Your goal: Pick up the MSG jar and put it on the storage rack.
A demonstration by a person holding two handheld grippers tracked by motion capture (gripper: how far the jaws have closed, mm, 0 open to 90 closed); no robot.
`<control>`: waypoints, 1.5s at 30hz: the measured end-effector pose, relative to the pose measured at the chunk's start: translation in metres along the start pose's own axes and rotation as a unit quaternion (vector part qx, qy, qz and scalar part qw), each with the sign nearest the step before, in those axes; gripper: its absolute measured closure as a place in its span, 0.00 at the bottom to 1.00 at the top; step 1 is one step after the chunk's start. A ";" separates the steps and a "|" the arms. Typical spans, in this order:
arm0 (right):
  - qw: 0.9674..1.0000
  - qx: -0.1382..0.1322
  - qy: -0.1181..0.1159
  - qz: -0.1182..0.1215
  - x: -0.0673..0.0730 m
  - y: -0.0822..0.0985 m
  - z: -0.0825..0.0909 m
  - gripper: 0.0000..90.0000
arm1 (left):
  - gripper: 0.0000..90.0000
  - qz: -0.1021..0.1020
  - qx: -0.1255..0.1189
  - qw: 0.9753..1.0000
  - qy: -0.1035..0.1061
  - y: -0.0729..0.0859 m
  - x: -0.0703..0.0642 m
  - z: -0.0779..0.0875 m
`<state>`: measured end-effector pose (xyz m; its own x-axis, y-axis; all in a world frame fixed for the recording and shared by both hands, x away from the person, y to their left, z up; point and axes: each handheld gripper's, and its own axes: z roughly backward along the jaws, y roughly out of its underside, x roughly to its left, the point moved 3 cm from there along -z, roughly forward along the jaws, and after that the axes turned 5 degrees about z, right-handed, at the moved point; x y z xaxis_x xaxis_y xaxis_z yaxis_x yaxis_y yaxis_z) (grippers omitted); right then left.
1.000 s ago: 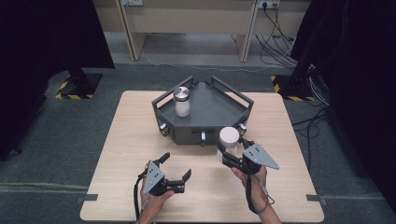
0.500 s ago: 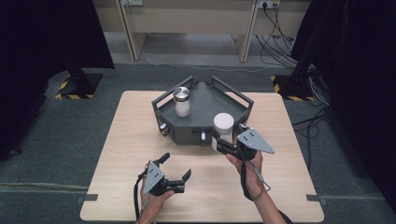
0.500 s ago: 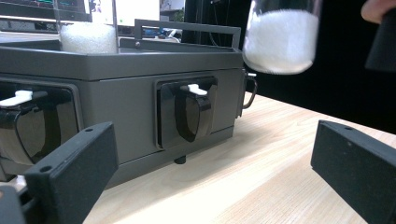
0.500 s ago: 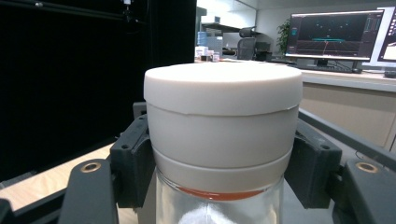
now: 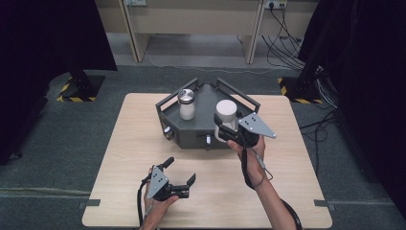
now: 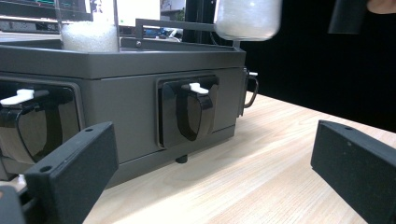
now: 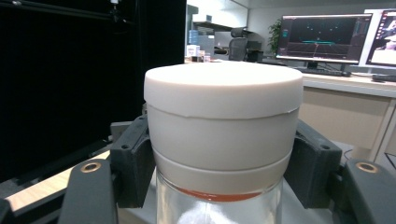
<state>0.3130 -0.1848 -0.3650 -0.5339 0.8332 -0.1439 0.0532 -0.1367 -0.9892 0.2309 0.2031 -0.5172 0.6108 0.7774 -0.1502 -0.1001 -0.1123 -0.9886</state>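
Two grippers: right gripper (image 5: 225,128) jaws clamp the white-lidded jar (image 5: 226,111); left gripper (image 5: 181,173) jaws gape.

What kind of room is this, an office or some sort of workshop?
Probably a lab or office test room: lit computer monitors on a desk, an office chair, and loose black cables running to wall sockets behind the light wooden table.

A glass jar (image 7: 219,205) with a white lid (image 7: 223,121) stands upright between the black jaws of the right gripper (image 7: 219,163), which clamp it just under the lid. Behind, monitors (image 7: 322,37) sit on a counter.
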 end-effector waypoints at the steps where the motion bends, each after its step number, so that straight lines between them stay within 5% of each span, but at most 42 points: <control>1: 1.000 0.001 0.001 -0.001 -0.001 -0.001 -0.003 0.38 | 0.00 0.000 0.000 1.000 0.000 0.000 0.000 0.000; 27: 0.998 0.039 0.040 0.001 -0.005 -0.009 -0.080 0.38 | 0.00 0.002 0.000 1.000 0.004 0.000 0.000 0.000; 45: 0.997 0.054 0.058 -0.003 0.000 -0.003 -0.110 0.38 | 0.00 0.004 0.000 1.000 0.007 0.000 -0.001 0.000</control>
<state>0.4058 -0.1253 -0.3652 -0.4320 0.8900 -0.1461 -0.0447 -0.1829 -0.9821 0.2304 0.2020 -0.5175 0.6209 0.7679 -0.1574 -0.1045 -0.1179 -0.9875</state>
